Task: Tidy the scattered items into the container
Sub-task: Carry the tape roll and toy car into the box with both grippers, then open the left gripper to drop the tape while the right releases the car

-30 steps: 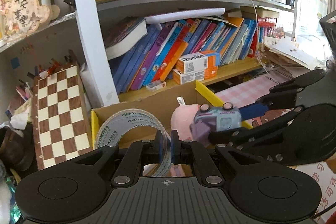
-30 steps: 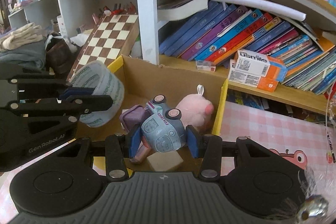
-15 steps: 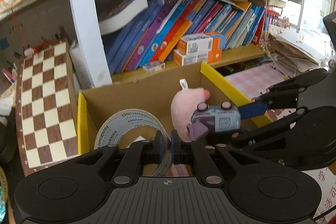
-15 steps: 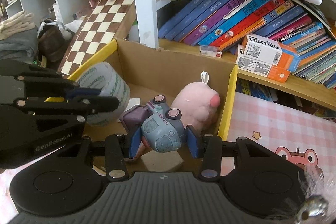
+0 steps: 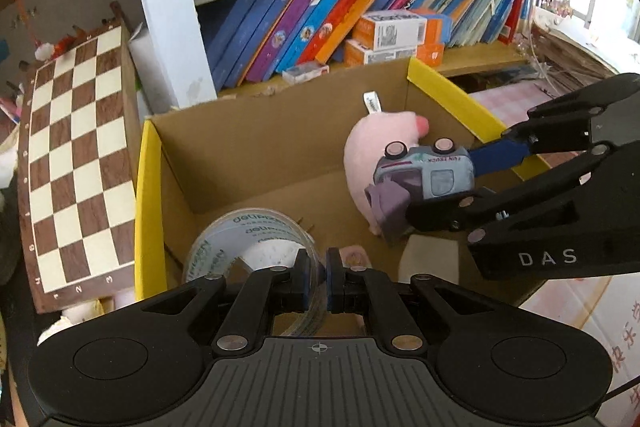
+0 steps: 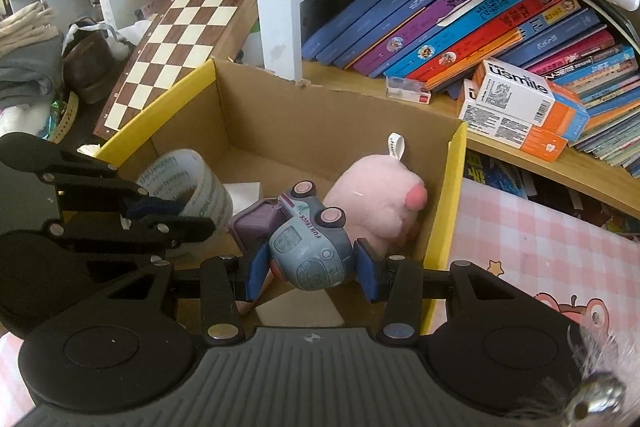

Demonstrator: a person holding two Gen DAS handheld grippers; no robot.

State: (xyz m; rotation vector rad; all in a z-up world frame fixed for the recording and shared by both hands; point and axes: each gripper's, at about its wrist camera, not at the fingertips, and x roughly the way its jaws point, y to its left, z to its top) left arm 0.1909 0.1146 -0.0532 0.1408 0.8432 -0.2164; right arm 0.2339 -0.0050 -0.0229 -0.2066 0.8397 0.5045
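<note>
Pads of the left gripper (image 5: pixel 317 281) pinch the wall of a clear tape roll (image 5: pixel 248 247), held over the left part of the cardboard box (image 5: pixel 256 147). Beside it, the right gripper (image 6: pixel 307 269) clamps a grey-blue toy truck (image 6: pixel 310 247), wheels up, above the box floor. A pink plush toy (image 6: pixel 376 203) lies inside against the yellow-edged right wall. A chessboard (image 5: pixel 76 163) leans just left of the box.

Messy bookshelf (image 6: pixel 440 99) right in front of me, white upright post (image 5: pixel 168 7) splitting it. Leaning kids' books (image 5: pixel 320 7) jam the wooden shelf, orange-and-white cartons (image 6: pixel 516 107) at its front edge. A chessboard (image 5: pixel 76 163) leans in the left bay. Pink checked tablecloth (image 6: pixel 540 247) bottom right, daylight off to the right.
</note>
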